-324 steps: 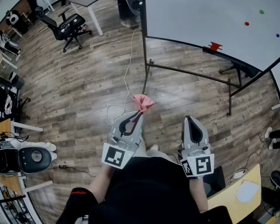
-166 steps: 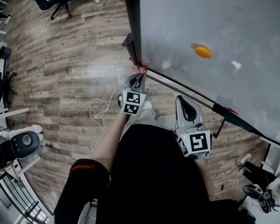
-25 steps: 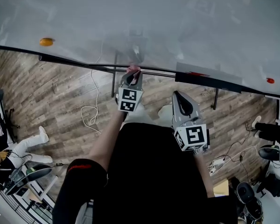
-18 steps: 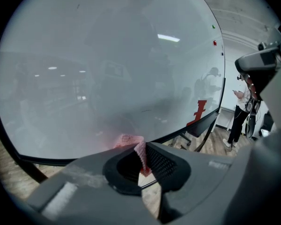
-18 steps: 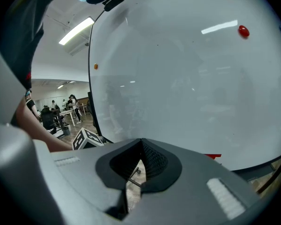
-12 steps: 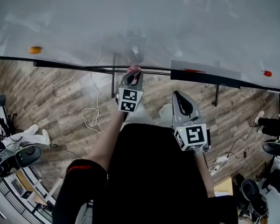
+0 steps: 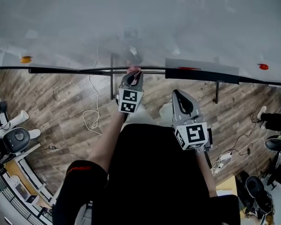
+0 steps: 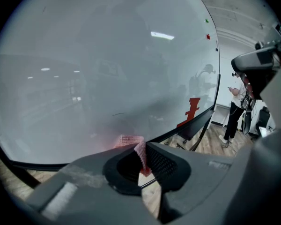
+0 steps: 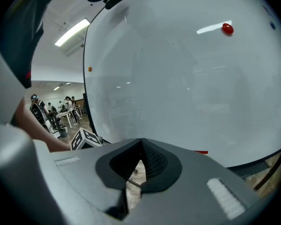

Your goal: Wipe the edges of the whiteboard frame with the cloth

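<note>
While my left gripper (image 7: 133, 73) pinches the pink cloth (image 7: 133, 69), it meets the whiteboard frame (image 7: 70, 71).
The cloth pokes past the jaw tips toward the board; the frame's bottom edge runs left to right. My right gripper (image 7: 180, 95) hangs closed on nothing. The marker cubes (image 7: 129, 101) carry only black-and-white squares.

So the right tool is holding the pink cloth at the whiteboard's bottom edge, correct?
No, the left tool is holding the pink cloth at the whiteboard's bottom edge; the left gripper view shows it pinched between the jaws.
</note>
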Action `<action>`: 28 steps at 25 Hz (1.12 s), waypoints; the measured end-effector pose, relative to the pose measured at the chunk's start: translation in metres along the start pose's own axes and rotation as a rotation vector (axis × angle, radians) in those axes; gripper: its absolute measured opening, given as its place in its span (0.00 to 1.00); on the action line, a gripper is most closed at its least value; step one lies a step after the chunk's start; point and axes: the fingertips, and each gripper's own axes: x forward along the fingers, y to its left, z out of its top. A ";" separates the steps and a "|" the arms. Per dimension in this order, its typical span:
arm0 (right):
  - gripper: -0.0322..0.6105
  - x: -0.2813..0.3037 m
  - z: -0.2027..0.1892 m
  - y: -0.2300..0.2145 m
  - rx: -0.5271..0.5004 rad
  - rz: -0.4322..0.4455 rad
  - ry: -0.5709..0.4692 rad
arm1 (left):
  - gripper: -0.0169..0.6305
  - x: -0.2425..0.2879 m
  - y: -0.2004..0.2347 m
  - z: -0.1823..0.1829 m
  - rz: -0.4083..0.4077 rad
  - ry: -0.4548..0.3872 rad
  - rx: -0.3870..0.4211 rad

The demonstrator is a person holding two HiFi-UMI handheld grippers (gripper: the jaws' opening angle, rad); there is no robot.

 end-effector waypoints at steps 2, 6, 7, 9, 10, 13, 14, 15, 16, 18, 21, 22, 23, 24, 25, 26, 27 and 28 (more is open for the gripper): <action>0.05 -0.002 0.000 -0.004 0.002 -0.004 -0.002 | 0.05 0.002 -0.006 0.002 -0.006 0.000 0.003; 0.05 -0.005 0.003 -0.012 -0.002 -0.005 -0.006 | 0.05 0.006 -0.015 0.006 -0.016 0.002 0.013; 0.05 -0.006 0.003 -0.014 -0.004 -0.005 -0.006 | 0.05 0.007 -0.017 0.006 -0.016 0.002 0.016; 0.05 -0.008 0.003 -0.018 -0.003 -0.005 -0.007 | 0.05 0.010 -0.021 0.008 -0.017 0.004 0.019; 0.05 -0.009 0.003 -0.022 -0.003 -0.006 -0.007 | 0.05 0.011 -0.023 0.009 -0.016 0.004 0.020; 0.05 -0.009 0.003 -0.032 -0.003 -0.011 -0.009 | 0.05 0.017 -0.028 0.012 -0.017 0.005 0.023; 0.05 -0.010 0.003 -0.035 -0.002 -0.013 -0.010 | 0.05 0.019 -0.030 0.012 -0.018 0.005 0.024; 0.05 -0.011 0.004 -0.038 -0.001 -0.015 -0.010 | 0.05 0.020 -0.033 0.013 -0.019 0.006 0.024; 0.05 -0.012 0.004 -0.041 0.000 -0.016 -0.011 | 0.05 0.021 -0.035 0.014 -0.020 0.006 0.025; 0.05 -0.014 0.006 -0.046 0.001 -0.017 -0.012 | 0.05 0.022 -0.040 0.016 -0.023 0.007 0.030; 0.05 -0.017 0.006 -0.055 -0.002 -0.016 -0.013 | 0.05 0.028 -0.048 0.019 -0.027 0.009 0.039; 0.05 -0.018 0.005 -0.058 -0.003 -0.016 -0.013 | 0.05 0.030 -0.051 0.019 -0.027 0.010 0.040; 0.05 -0.019 0.005 -0.061 -0.005 -0.015 -0.013 | 0.05 0.031 -0.053 0.020 -0.027 0.010 0.041; 0.05 -0.019 0.006 -0.062 -0.006 -0.015 -0.013 | 0.05 0.032 -0.054 0.021 -0.026 0.010 0.040; 0.05 -0.020 0.006 -0.063 -0.008 -0.015 -0.014 | 0.05 0.032 -0.055 0.021 -0.025 0.009 0.039; 0.05 -0.020 0.007 -0.064 -0.009 -0.015 -0.014 | 0.05 0.031 -0.055 0.022 -0.024 0.009 0.039; 0.05 -0.021 0.008 -0.065 -0.009 -0.015 -0.014 | 0.05 0.031 -0.056 0.023 -0.024 0.009 0.038; 0.05 -0.020 0.009 -0.066 -0.010 -0.015 -0.015 | 0.05 0.032 -0.056 0.023 -0.024 0.009 0.038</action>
